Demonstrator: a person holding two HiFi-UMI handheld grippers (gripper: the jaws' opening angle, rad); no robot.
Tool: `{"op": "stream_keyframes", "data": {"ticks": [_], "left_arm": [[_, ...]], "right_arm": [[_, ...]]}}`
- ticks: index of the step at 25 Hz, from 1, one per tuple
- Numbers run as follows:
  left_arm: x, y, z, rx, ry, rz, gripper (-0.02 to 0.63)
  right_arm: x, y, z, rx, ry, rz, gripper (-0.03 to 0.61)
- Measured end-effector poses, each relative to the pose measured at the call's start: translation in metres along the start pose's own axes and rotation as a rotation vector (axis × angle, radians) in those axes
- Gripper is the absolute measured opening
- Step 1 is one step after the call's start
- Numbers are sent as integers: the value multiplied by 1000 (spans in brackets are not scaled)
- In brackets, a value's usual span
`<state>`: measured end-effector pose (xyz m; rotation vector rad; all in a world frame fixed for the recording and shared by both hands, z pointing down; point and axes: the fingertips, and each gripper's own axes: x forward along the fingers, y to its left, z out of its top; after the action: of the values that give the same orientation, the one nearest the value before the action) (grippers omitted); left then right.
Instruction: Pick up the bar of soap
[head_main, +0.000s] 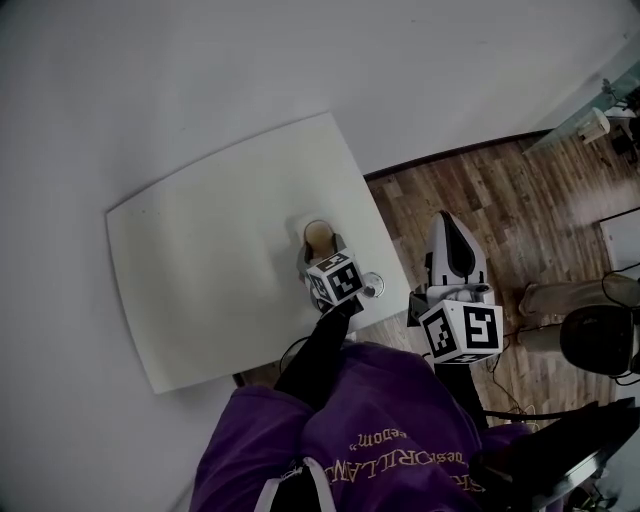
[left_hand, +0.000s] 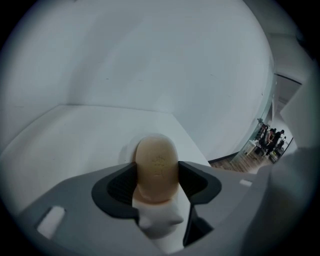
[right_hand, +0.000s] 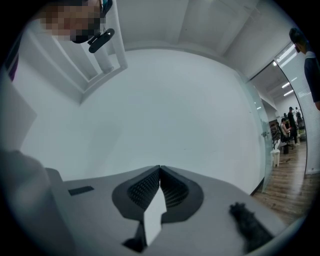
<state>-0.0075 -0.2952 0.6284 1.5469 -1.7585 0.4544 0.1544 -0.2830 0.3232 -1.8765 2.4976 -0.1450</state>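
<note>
The bar of soap (head_main: 319, 235) is a tan oval that lies on the white table (head_main: 220, 270) near its right edge. My left gripper (head_main: 320, 248) reaches over it from the near side. In the left gripper view the soap (left_hand: 156, 160) sits between the two dark pads (left_hand: 120, 187), which touch its sides, so my left gripper (left_hand: 157, 176) is shut on it. The soap still looks to be resting on the tabletop. My right gripper (head_main: 446, 220) hangs off the table to the right, over the floor. Seen in its own view, the right gripper (right_hand: 159, 171) is shut with nothing in it.
The table's right edge (head_main: 385, 240) runs just beside the soap, and wooden floor (head_main: 510, 200) lies beyond it. A grey wall fills the background behind the table. Several people (left_hand: 270, 136) stand far off in a room to the right.
</note>
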Motion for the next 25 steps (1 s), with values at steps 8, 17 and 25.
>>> {"op": "stream_keyframes", "data": {"ticks": [8, 17, 25], "left_arm": [[-5, 2, 4, -35, -26, -102, 261], [-33, -4, 40, -91, -165, -207, 261], [-87, -23, 112, -7, -396, -310, 259]], "right_arm": [[3, 6, -3, 9, 3, 3, 6], [8, 18, -8, 13, 10, 23, 6], [13, 28, 0, 5, -10, 44, 6]]}}
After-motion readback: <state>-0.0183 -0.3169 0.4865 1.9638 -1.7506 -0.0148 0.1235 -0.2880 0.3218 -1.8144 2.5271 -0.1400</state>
